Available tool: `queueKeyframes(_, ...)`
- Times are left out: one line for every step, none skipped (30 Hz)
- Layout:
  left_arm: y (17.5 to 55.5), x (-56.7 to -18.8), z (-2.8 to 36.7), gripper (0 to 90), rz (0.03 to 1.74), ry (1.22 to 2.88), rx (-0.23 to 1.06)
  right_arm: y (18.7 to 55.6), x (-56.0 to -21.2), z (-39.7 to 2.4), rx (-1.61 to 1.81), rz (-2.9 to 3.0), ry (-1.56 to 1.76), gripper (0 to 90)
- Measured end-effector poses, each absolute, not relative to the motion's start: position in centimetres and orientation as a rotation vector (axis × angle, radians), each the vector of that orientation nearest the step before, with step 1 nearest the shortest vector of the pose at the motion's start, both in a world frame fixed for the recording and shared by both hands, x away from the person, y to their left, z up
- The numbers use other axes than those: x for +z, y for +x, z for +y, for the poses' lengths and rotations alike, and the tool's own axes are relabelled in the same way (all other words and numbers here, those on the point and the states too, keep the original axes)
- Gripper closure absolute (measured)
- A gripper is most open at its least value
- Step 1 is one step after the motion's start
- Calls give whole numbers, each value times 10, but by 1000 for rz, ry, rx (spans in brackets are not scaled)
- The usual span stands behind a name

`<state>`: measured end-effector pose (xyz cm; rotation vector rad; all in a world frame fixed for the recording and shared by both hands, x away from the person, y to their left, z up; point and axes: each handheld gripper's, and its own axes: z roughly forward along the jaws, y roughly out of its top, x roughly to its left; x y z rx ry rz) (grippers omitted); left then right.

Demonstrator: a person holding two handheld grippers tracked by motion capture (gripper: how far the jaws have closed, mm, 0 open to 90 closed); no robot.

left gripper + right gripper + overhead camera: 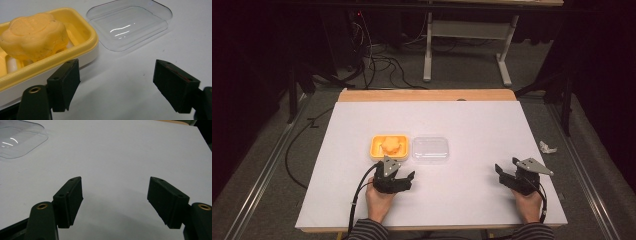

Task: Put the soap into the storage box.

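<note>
A yellow soap dish (pixel 376 148) sits on the white table, with an orange flower-shaped soap bar (pixel 390 144) lying in it. Right beside it lies a clear plastic lid (pixel 430 149), upside down. My left gripper (pixel 404 179) rests just in front of the dish, open, nothing between its jaws. In the left gripper view the dish (pixel 82 46) and soap (pixel 32 36) are at the left, the lid (pixel 130 25) farther off, the gripper (pixel 116 86) open. My right gripper (pixel 503 172) is open near the table's front right, over bare table (pixel 116 202); the lid (pixel 17 141) shows at top left.
The white table top (pixel 482 120) has a wooden strip along its far edge. A crumpled white scrap (pixel 547 147) lies on the floor just off the right edge. Cables and a desk frame (pixel 428 50) stand beyond the table.
</note>
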<state>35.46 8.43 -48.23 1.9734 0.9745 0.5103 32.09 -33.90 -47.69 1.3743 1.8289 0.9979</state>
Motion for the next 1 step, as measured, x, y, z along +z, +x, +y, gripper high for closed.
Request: queueKeyframes(355, -482, 84, 219, 975, 1973, 511, 321, -477, -339, 998, 1829, 1374, 289)
